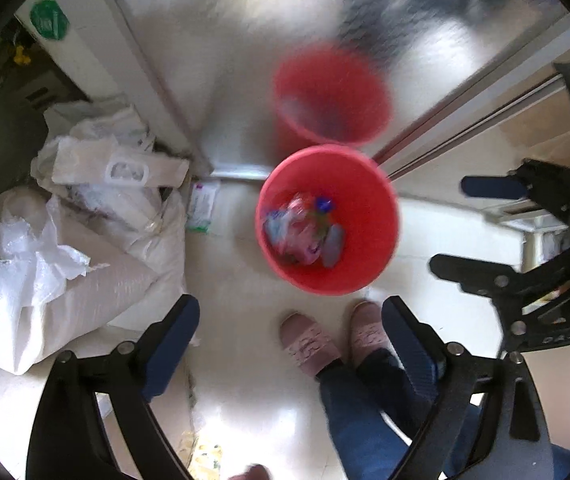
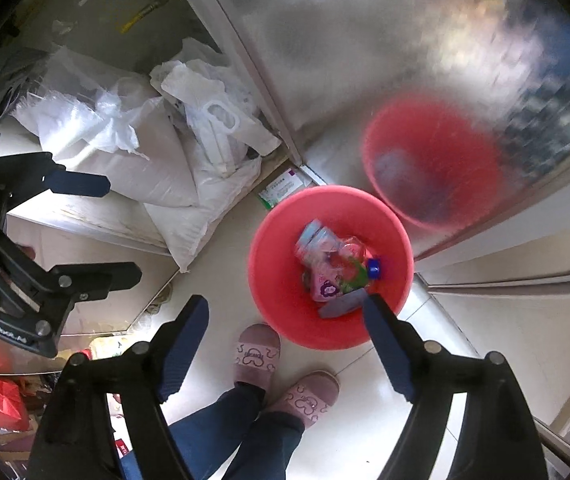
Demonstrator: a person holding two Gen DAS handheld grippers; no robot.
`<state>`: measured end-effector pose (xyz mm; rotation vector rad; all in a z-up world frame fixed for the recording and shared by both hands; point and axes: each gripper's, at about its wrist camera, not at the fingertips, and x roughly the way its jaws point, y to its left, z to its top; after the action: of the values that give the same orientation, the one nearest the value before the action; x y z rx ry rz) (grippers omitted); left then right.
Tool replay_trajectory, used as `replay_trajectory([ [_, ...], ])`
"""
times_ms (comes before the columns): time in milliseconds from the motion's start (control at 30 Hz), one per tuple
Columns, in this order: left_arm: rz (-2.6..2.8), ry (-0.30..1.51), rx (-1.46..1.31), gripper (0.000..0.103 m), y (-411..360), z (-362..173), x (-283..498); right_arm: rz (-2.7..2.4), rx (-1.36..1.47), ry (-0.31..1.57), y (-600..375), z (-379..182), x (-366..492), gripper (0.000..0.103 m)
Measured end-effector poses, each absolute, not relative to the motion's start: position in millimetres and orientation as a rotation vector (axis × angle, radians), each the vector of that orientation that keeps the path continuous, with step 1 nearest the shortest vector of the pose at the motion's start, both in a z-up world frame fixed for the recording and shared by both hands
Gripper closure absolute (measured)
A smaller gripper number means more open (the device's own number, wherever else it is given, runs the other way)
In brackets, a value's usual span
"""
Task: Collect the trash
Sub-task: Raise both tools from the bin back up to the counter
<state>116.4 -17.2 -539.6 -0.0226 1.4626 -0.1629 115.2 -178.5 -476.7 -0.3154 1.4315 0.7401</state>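
Note:
A red bin (image 1: 365, 264) stands on the pale floor against a shiny metal panel; it also shows in the right wrist view (image 2: 277, 280). Inside lies trash (image 1: 303, 232): crumpled wrappers, a bottle with a blue cap (image 2: 374, 267) and a grey piece. My left gripper (image 1: 291, 320) is open and empty, high above the floor just in front of the bin. My right gripper (image 2: 285, 316) is open and empty, above the bin's near rim. Each gripper shows in the other's view, the right one (image 1: 469, 224) and the left one (image 2: 113, 228), both open.
White woven sacks and plastic bags (image 1: 65, 240) are piled at the left. A small green-and-white packet (image 1: 203, 206) lies on the floor beside the bin. The person's pink slippers (image 2: 257, 354) stand just before the bin. The metal panel (image 1: 245, 60) mirrors the bin.

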Motion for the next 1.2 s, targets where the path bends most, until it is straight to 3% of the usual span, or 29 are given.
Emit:
replay_trajectory([
  [300, -0.142, 1.427, 0.027, 0.012, -30, -456, 101, 0.715, -0.27, 1.396, -190, -387, 104, 0.024],
  [567, -0.09, 1.356, -0.034, 0.012, -35, -345, 83, 0.689, -0.249, 1.317, -196, -288, 100, 0.023],
  [900, -0.009, 1.238, -0.005, 0.011, -47, -211, 68, 0.687, -0.252, 1.161, -215, -169, 90, 0.01],
  [1200, 0.035, 1.159, 0.08, 0.011, -54, -155, 58, 0.684, -0.282, 1.031, -218, -108, 83, 0.01],
])
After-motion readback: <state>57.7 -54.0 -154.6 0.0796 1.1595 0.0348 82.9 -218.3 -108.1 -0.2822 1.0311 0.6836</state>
